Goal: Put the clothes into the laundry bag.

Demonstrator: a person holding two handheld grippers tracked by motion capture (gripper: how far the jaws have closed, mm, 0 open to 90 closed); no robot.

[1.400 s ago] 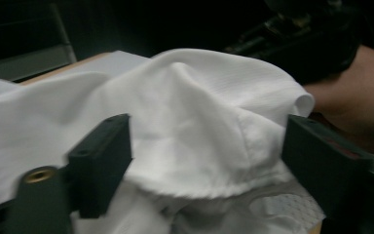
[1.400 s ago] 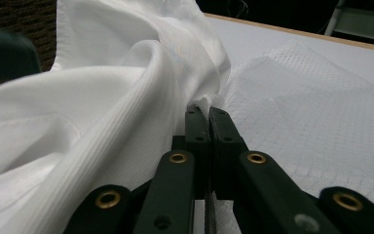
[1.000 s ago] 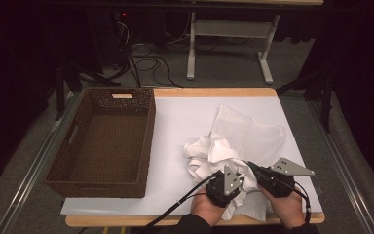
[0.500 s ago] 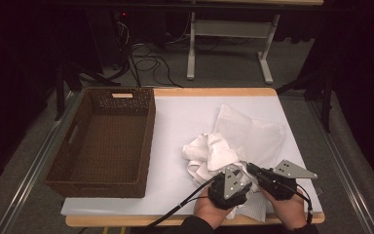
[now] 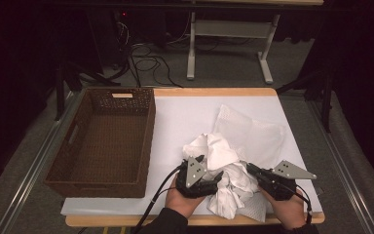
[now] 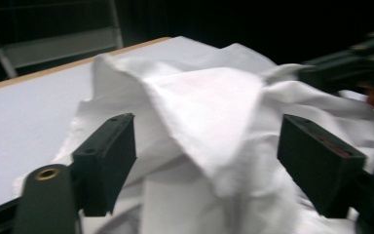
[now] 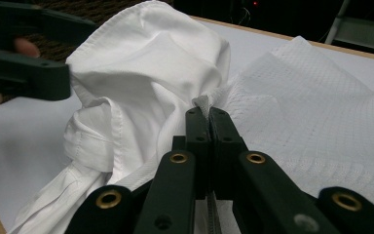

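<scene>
A crumpled white cloth (image 5: 224,168) lies bunched near the table's front edge, partly over a flat white mesh cloth (image 5: 253,134). My left gripper (image 5: 217,176) sits at the bunch's left side, open, its jaws spread around a raised fold of the white cloth (image 6: 209,112). My right gripper (image 5: 249,168) comes in from the right and is shut on an edge of the white cloth (image 7: 151,68), the jaws pressed together in the right gripper view (image 7: 207,113). The mesh cloth (image 7: 311,107) spreads out to the right beyond it.
An empty brown wicker basket (image 5: 73,141) stands on the left of the white-covered table (image 5: 185,114). The table's wooden front edge (image 5: 126,222) is close under my hands. Dark floor, cables and a desk frame lie beyond.
Both hands have drawn slightly toward the front edge, pulling the bunched white cloth with them. The right gripper keeps its hold; the left stays open around the fold.
</scene>
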